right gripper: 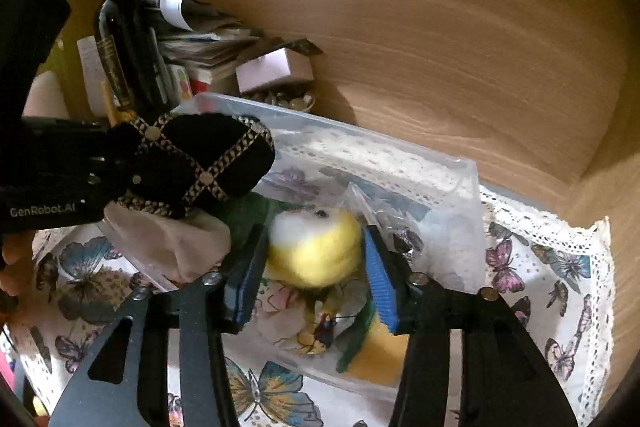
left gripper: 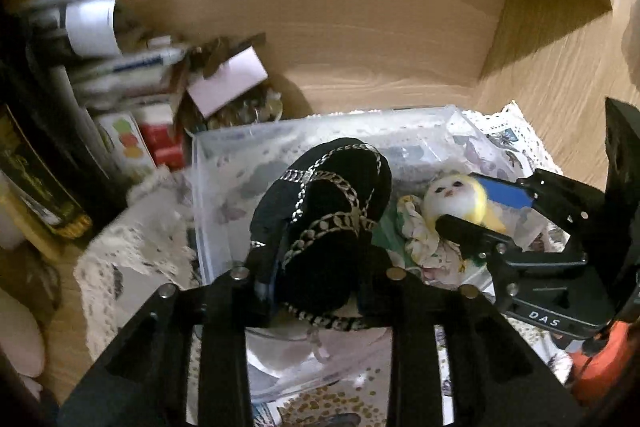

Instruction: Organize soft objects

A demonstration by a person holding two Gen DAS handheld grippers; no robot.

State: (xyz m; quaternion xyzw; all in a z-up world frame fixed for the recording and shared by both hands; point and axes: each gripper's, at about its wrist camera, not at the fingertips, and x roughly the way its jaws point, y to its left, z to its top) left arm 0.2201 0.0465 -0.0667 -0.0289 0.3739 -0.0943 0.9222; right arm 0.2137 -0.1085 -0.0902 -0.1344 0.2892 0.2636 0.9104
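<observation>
My left gripper (left gripper: 316, 275) is shut on a black soft pouch with silver chain trim (left gripper: 324, 223) and holds it over a clear plastic bin (left gripper: 224, 147). It also shows in the right wrist view (right gripper: 200, 163). My right gripper (right gripper: 312, 275) is closed around a yellow and white plush chick (right gripper: 316, 247), its blue pads (right gripper: 380, 287) pressing both sides. The chick (left gripper: 456, 199) sits inside the bin on a floral cloth (left gripper: 424, 239). The right gripper (left gripper: 480, 211) appears at the right of the left wrist view.
The bin stands on a butterfly-print cloth with a lace edge (right gripper: 560, 267) on a wooden desk. A dark wine bottle (right gripper: 120, 39), stacked papers (right gripper: 200, 39), a small pink box (right gripper: 276, 67) and a dish of shells (right gripper: 284, 101) crowd the back left. A wooden wall (right gripper: 440, 67) rises behind.
</observation>
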